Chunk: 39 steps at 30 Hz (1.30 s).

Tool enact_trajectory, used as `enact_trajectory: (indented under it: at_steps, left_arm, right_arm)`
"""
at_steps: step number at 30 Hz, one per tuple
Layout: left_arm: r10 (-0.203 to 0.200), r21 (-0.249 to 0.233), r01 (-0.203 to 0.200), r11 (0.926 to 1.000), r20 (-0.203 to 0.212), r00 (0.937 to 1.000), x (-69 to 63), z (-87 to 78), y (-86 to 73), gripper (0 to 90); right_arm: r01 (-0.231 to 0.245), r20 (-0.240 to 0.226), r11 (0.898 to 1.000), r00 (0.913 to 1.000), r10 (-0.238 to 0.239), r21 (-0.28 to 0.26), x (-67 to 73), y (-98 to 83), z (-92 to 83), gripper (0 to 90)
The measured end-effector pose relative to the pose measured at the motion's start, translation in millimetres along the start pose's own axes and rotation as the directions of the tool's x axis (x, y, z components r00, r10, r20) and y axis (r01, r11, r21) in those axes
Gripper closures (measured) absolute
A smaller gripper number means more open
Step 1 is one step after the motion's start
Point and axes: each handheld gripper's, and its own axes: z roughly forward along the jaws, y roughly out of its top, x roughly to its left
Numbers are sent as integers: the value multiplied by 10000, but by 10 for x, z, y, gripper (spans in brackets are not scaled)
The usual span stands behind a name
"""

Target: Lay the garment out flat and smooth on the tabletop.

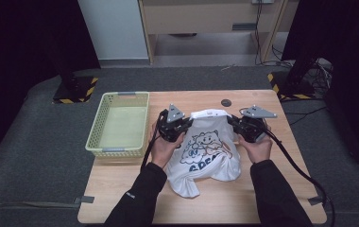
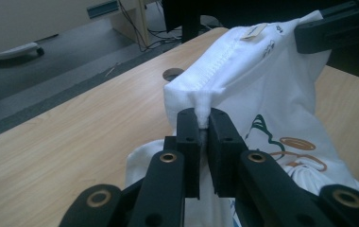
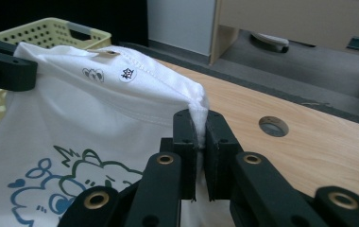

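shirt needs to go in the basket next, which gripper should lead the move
Left, probably. The left gripper and right gripper each pinch the white shirt near the collar, but the left one sits beside the yellow basket.

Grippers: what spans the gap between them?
In the high view, the white T-shirt stretches from the left gripper to the right gripper, each pinching a shoulder by the collar.

The left tongs (image 2: 204,124) are pinched tight on a bunched fold of a white t-shirt (image 2: 262,90), at its stitched collar edge. Beyond and to the right, the other tongs (image 2: 310,35) grip the same stretched edge. Left of the tongs lies the wooden desk (image 2: 73,137), with a round hole (image 2: 173,74) ahead
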Motion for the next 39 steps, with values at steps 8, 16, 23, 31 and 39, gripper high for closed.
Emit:
enact_trajectory:
  at_steps: [8, 16, 23, 31, 39]
  left_arm:
    - [-176, -11, 176, 9998, -839, 9963, 175, 282, -49, 741]
    - [-1177, 1129, 1343, 9845, -1420, 9828, 421, 441, -327, 381]
    - [-1474, 952, 1610, 9824, -1360, 9797, 510, 263, -406, 268]
    - [-1023, 849, 1105, 9902, -953, 9902, 407, -27, -404, 247]
    - [-516, 881, 555, 9946, -464, 9976, 206, -268, -531, 212]
  right_arm:
    - [-305, 803, 9995, 9963, 301, 36, -55, 17, 283, 835]
    - [-759, 1901, 9969, 9792, 707, 202, -228, -96, 566, 345]
    - [-796, 1816, 9963, 9807, 727, 312, -264, -218, 424, 214]
    - [-668, 1591, 9978, 9851, 657, 18, -223, -216, 215, 142]
    - [-601, 1114, 9978, 9922, 567, 274, -144, -305, 16, 96]
